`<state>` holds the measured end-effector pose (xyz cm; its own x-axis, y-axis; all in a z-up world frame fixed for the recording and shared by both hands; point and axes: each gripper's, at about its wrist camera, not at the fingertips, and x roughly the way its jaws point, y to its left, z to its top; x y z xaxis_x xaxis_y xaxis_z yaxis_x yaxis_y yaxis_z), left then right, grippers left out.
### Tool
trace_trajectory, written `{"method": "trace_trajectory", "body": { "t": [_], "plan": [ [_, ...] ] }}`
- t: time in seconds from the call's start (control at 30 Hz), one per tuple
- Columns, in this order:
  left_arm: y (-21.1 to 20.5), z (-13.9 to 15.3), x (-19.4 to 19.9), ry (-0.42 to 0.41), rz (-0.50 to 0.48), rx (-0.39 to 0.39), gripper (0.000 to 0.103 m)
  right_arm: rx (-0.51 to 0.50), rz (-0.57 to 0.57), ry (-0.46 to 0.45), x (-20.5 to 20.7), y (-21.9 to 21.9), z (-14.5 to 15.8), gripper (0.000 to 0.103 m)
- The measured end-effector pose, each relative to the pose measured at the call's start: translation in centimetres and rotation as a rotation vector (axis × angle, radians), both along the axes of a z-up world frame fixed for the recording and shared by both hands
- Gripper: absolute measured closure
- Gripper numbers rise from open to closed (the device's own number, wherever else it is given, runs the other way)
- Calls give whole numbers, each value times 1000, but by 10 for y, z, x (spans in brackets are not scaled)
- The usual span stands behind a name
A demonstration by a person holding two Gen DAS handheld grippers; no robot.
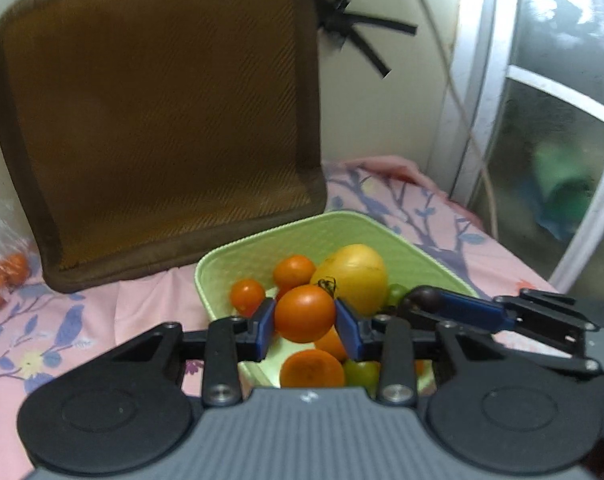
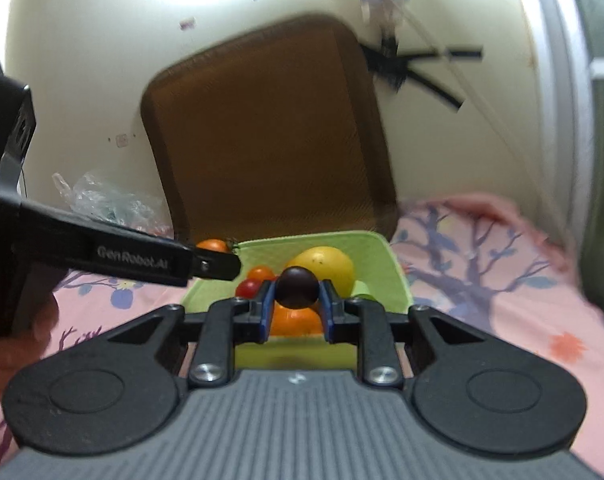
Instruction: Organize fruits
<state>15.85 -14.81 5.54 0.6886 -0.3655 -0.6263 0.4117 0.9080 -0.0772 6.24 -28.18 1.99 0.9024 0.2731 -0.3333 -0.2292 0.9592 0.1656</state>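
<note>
We hold a tomato in the left fingers and a dark fruit in the right fingers, both directly above the basket.

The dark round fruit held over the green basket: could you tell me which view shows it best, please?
The right wrist view: the dark round fruit sits centred between blue pads. The left wrist view catches it edge-on, partly hidden.

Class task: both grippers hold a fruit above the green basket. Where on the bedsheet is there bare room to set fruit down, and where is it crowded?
Bare sheet lies between the green basket, the brown cushion and the plastic bag. More lies right of the basket, toward the window frame. The basket itself is crowded with tomatoes and a yellow fruit.
</note>
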Motion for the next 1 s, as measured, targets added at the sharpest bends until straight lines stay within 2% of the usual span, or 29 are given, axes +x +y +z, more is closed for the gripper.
{"method": "trace_trajectory", "body": {
  "t": [0.07,0.13,0.27,0.33,0.5,0.57,0.63,0.8,1.0],
  "plan": [
    [-3,-5,5,0,8,27,66,-15,7,13,12,3,-5,76],
    [-1,-6,6,2,25,35,49,-11,5,19,14,5,-10,76],
    [-1,-4,0,-15,49,55,46,10,1,8,2,0,-9,74],
    [4,2,-9,-17,67,61,44,5,-19,-13,-7,0,-5,59],
    [12,16,-44,-66,106,89,39,27,-42,-24,-34,4,-1,59],
    [16,22,-62,-90,120,97,35,69,-51,-20,-47,5,-2,59],
    [22,26,-80,-100,138,91,26,115,-60,-17,-65,8,-3,59],
    [33,29,-122,-122,150,79,25,183,-69,8,-108,22,-10,59],
    [47,26,-162,-134,176,58,23,184,-71,42,-147,35,-15,59]
  ]
}}
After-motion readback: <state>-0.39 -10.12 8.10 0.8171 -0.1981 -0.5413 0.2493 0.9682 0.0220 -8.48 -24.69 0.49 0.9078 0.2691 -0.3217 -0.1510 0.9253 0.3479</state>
